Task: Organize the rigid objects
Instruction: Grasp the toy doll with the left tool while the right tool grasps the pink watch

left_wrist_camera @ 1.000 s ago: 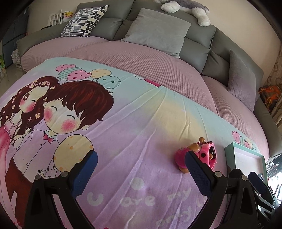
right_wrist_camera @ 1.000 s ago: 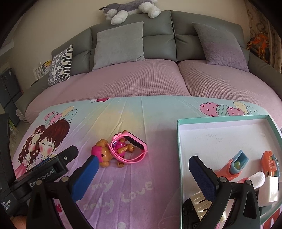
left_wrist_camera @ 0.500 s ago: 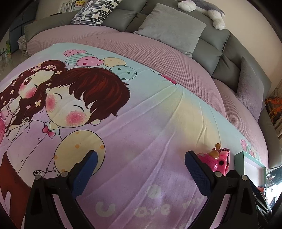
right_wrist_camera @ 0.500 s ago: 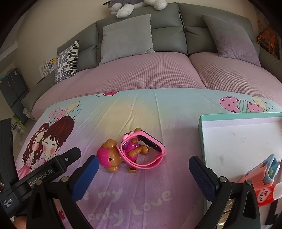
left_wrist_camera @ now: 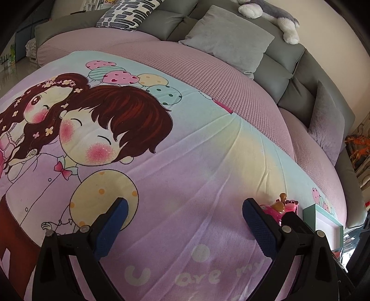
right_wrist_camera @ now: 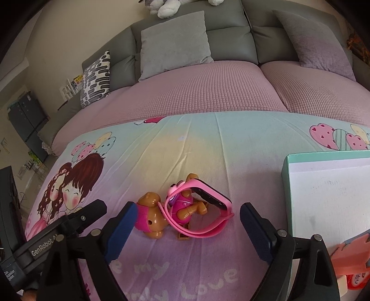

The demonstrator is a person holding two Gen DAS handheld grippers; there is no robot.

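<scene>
Over the last second the right gripper (right_wrist_camera: 185, 228) has advanced, jaws spread and empty. The brown-and-pink plastic toy dog (right_wrist_camera: 159, 216), looped by the pink children's smartwatch (right_wrist_camera: 208, 203), now lies just ahead between its fingertips. The teal-rimmed white cardboard box (right_wrist_camera: 323, 183) has slid rightward. Judgement: pick-up imminent. The left gripper (left_wrist_camera: 185, 228), spread and empty, has swung left, with the toy behind its right finger.

Cartoon couple blanket (left_wrist_camera: 161, 176) spread over the pink sofa cover (right_wrist_camera: 208, 90), grey cushions (right_wrist_camera: 173, 39) behind, plush dog (left_wrist_camera: 270, 14) up top.
</scene>
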